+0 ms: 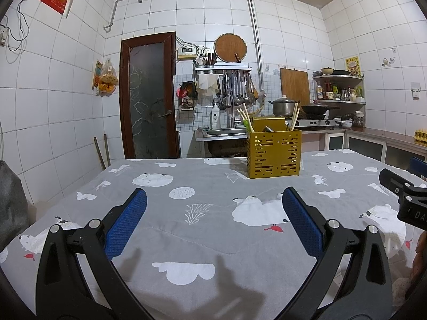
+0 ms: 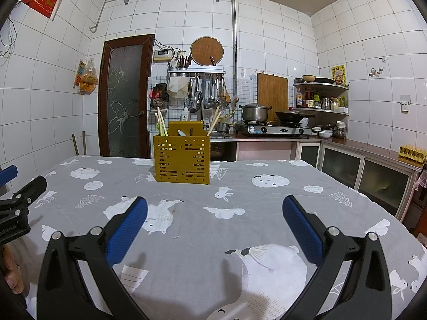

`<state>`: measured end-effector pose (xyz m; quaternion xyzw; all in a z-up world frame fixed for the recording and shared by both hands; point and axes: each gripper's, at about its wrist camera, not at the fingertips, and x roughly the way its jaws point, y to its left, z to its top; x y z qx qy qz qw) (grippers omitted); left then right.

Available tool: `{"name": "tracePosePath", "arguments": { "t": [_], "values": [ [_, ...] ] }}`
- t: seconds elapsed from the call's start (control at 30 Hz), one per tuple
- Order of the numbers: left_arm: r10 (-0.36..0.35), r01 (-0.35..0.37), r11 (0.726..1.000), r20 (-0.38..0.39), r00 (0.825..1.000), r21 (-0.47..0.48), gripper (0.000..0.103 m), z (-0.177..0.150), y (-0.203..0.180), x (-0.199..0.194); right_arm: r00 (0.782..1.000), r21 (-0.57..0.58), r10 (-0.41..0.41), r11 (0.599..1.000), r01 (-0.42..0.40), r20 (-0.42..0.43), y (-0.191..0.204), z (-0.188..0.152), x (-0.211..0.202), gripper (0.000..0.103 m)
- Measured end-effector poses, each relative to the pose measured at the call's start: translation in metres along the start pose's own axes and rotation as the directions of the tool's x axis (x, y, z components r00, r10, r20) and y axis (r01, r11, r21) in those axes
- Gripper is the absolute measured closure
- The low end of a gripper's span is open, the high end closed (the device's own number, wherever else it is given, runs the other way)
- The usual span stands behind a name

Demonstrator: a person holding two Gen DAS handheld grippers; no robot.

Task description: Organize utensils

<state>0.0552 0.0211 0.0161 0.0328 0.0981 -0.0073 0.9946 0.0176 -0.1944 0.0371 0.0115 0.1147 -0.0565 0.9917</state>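
We hold both tools low over the tabletop (image 1: 202, 240), which is covered in a grey cloth printed with white animals, and neither carries anything: the left gripper (image 1: 213, 200) has its blue-padded jaws spread wide apart, and the right gripper (image 2: 214, 208) has its jaws equally wide apart. Ahead of us, near the far edge, stands the mustard-yellow perforated metal utensil holder (image 1: 273, 154), upright and well apart from both tools; it sits slightly right of centre in the left view and slightly left of centre in the right view. Pale wooden chopsticks (image 1: 246, 117) already stand in it, their long axes near vertical, one bunch leaning toward the left and another (image 2: 214, 121) leaning toward the right, tips pointing up. A green-handled item beside the left bunch is too small for us to identify. We see no loose utensils on the cloth in either view, so we judge the sorting largely done, or whatever remains lies out of view.
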Motion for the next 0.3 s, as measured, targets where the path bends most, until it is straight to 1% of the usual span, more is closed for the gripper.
{"name": "tracePosePath", "arguments": {
  "t": [0.3],
  "values": [
    [0.001, -0.001, 1.0, 0.003, 1.0, 0.002, 0.005, -0.0006, -0.0007, -0.002, 1.0, -0.001, 0.0, 1.0, 0.0, 0.0, 0.0001, 0.0003, -0.0001, 0.004]
  ]
}}
